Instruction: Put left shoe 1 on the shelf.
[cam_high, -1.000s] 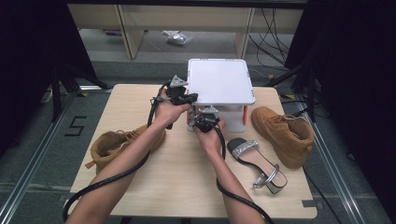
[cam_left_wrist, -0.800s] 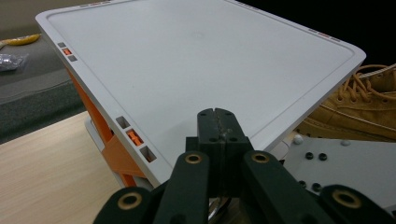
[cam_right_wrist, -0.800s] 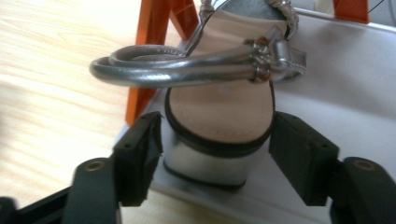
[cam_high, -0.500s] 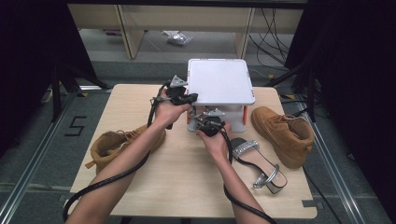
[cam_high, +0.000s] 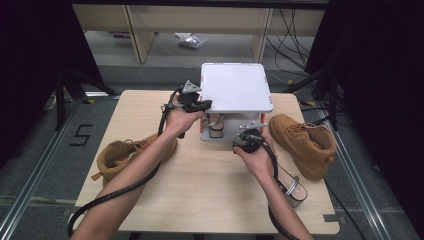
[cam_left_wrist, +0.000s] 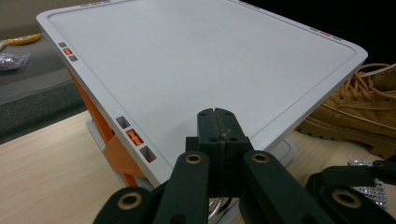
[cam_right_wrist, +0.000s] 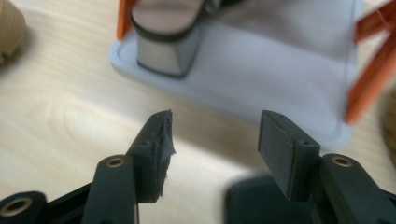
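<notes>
Just beyond the right gripper (cam_right_wrist: 215, 140), jaws parted and closing on nothing, a sandal heel (cam_right_wrist: 168, 35) on the rack's lower tray (cam_right_wrist: 280, 70).

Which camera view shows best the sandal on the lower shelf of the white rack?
The right gripper view: the sandal is close, heel toward the camera. The high view shows it small under the top shelf. The left gripper view gives no clear look.

Left arm: my forearm reaches in from the near left, angled toward the far middle.
Left gripper (cam_high: 197, 105): jaws pressed together, nothing between them, held raised.
Right arm: comes in from the near right.
Right gripper (cam_right_wrist: 212, 142): jaws apart, just been closing, nothing between them, pointing down.
</notes>
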